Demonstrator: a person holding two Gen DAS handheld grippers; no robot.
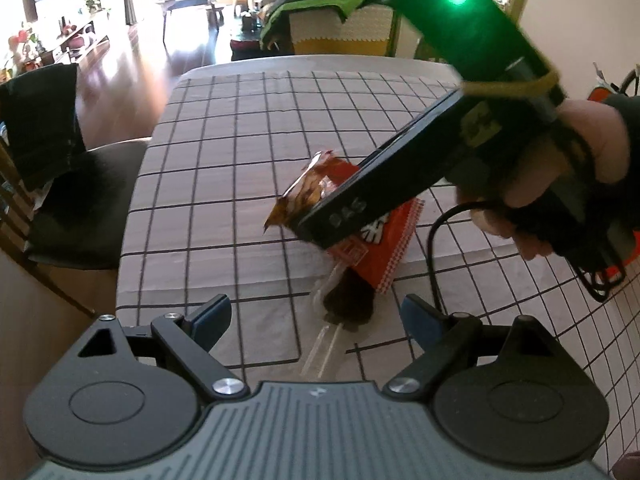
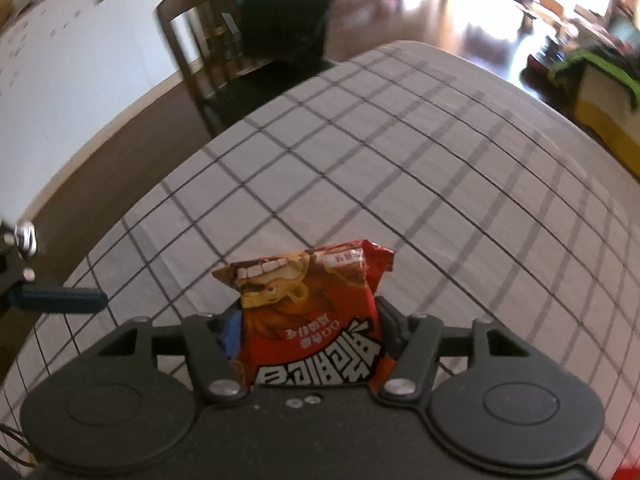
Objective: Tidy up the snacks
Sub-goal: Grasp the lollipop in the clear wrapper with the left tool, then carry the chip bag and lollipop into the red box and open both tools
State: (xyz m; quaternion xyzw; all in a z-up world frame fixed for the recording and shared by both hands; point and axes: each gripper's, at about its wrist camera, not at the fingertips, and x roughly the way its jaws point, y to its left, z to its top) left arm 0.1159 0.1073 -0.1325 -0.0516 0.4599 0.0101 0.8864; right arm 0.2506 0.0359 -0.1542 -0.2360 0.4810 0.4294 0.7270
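My right gripper (image 2: 310, 320) is shut on a red and brown snack packet (image 2: 308, 316) and holds it above the checked tablecloth (image 2: 360, 168). In the left wrist view the same packet (image 1: 360, 216) hangs under the right gripper's black body (image 1: 400, 184), which a gloved hand holds. My left gripper (image 1: 316, 316) is open and empty, low over the cloth. A clear wrapper with a dark snack (image 1: 348, 304) lies on the cloth between and just beyond its blue fingertips. A left fingertip (image 2: 56, 299) shows at the left edge of the right wrist view.
A dark chair (image 1: 68, 200) stands at the table's left side, also seen in the right wrist view (image 2: 256, 40). A white and yellow box with green-black cloth (image 1: 340, 20) sits beyond the far edge. A black cable (image 1: 436, 248) hangs from the right gripper.
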